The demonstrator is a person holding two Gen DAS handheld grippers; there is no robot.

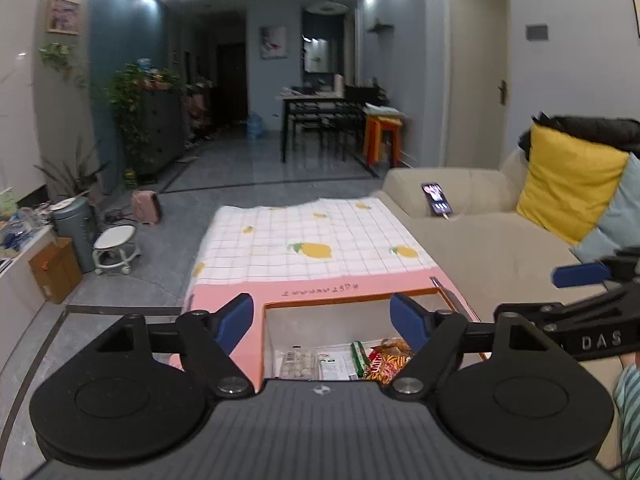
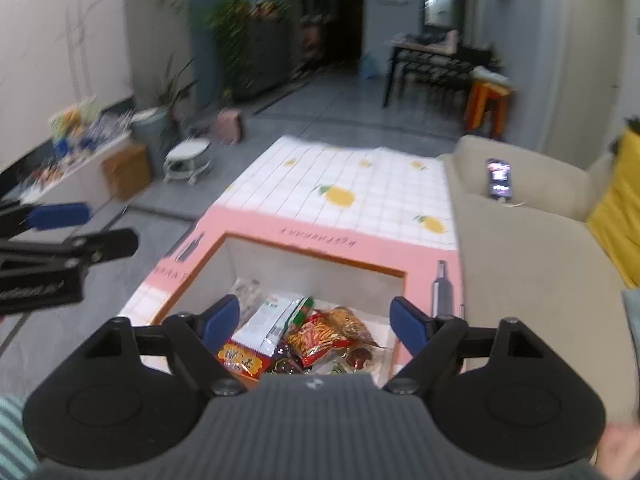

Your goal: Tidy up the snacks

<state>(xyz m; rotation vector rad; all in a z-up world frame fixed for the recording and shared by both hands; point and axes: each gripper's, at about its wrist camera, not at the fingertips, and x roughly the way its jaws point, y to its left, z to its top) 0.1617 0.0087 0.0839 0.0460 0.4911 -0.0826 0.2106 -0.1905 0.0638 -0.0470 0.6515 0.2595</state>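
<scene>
An open white box with an orange rim (image 1: pixel 348 301) (image 2: pixel 316 254) sits on the near end of a low table. Several snack packs lie in it: a clear pack of pale balls (image 1: pixel 298 364), a white and green pack (image 2: pixel 268 322), an orange stick-snack bag (image 2: pixel 320 334) (image 1: pixel 390 360) and a red pack (image 2: pixel 242 360). My left gripper (image 1: pixel 322 322) is open and empty above the box's near edge. My right gripper (image 2: pixel 316 320) is open and empty above the snacks. Each gripper shows at the edge of the other's view.
The table carries a white lemon-print cloth (image 1: pixel 316 236) with a pink border (image 2: pixel 320 228). A beige sofa (image 1: pixel 492 232) with a phone (image 1: pixel 437 199) and a yellow cushion (image 1: pixel 568 184) lies right. A white stool (image 1: pixel 116 246), a cardboard box (image 1: pixel 54 270) and a bin (image 1: pixel 74 224) stand left.
</scene>
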